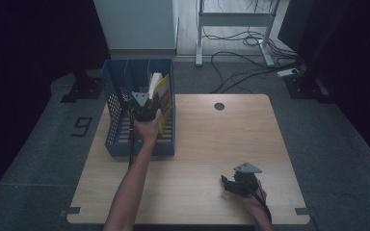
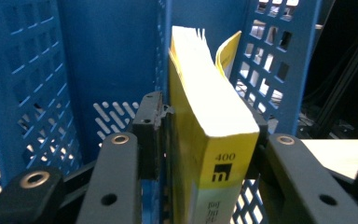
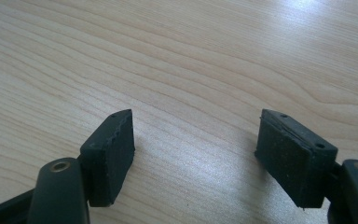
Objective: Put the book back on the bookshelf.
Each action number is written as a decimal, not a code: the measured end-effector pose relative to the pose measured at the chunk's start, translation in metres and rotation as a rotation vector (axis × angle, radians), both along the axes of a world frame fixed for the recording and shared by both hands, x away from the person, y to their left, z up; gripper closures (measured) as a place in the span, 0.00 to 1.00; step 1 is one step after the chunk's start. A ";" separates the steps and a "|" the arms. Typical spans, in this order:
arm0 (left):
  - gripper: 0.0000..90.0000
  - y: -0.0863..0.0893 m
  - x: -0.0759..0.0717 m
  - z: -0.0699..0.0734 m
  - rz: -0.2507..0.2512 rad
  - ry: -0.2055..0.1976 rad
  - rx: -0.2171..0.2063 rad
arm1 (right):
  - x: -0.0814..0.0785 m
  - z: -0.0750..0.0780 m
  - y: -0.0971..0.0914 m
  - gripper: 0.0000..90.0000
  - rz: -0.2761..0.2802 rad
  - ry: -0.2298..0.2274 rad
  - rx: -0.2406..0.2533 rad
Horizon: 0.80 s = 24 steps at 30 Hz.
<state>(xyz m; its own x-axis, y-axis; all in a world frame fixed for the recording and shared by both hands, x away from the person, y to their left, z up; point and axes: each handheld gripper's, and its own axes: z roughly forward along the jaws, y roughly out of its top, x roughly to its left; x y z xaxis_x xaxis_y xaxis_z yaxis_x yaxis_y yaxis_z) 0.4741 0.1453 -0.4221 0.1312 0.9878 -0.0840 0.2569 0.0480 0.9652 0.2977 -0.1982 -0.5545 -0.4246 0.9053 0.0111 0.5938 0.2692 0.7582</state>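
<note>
releasing our left gripper [image 2: 205, 140], jaws loose around the thick yellow paperback book [image 2: 209, 140] in the blue plastic file rack [image 2: 42, 84]; stiff, heavy-ish, we'd grip its spine.

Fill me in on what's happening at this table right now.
A person works with a gripper in each hand. The left gripper reaches into the blue file rack, its jaws either side of a yellow book standing in the rack's right-hand compartment. The right gripper sits open over the bare wooden table, holding nothing.
</note>
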 end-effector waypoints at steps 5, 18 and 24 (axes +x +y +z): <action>0.66 0.005 0.000 -0.003 0.005 0.017 -0.023 | 0.000 0.000 0.000 0.30 0.000 0.000 0.000; 0.60 0.008 -0.002 -0.004 -0.013 0.024 -0.036 | 0.000 0.000 0.000 0.30 0.000 0.000 0.000; 0.52 0.008 -0.004 -0.002 -0.031 0.039 -0.037 | 0.000 0.000 0.000 0.30 0.000 0.001 0.000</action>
